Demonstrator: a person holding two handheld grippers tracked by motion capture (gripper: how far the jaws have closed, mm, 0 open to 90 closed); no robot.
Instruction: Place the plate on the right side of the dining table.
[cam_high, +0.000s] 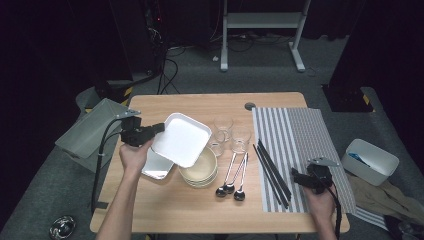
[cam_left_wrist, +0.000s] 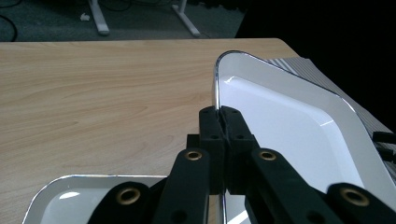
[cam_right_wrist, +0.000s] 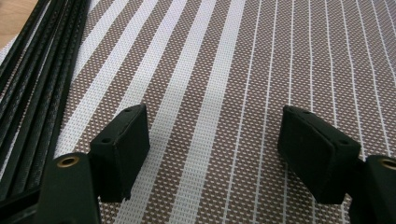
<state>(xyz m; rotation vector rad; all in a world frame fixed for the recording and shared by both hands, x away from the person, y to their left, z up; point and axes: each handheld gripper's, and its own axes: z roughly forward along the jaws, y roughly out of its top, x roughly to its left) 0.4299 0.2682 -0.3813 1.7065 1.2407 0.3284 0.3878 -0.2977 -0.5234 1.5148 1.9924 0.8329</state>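
- Your left gripper (cam_high: 159, 128) is clamped on the rim of the white square plate (cam_high: 181, 139), pinching its left edge; in the left gripper view the jaws meet on the thin rim (cam_left_wrist: 216, 100) with only a shallow bite.
- The plate is lifted and tilted over the left half of the table (cam_high: 165, 210), above a second white plate (cam_high: 156, 167) and overlapping the stack of cream bowls (cam_high: 200, 170).
- With such a thin hold on one edge, the far side will likely want to sag, so keep the wrist steady and move slowly.
- Mind the glasses (cam_high: 223, 125) just beyond the plate's right corner; carry it clear of them rather than sweeping past.
- Your right gripper (cam_high: 300, 178) rests with its jaws wide apart and nothing between them, over the striped placemat (cam_high: 300, 130) near the table's front right corner, beside the black chopsticks (cam_high: 272, 172).
- Set the plate down flat before you release, and only then open.
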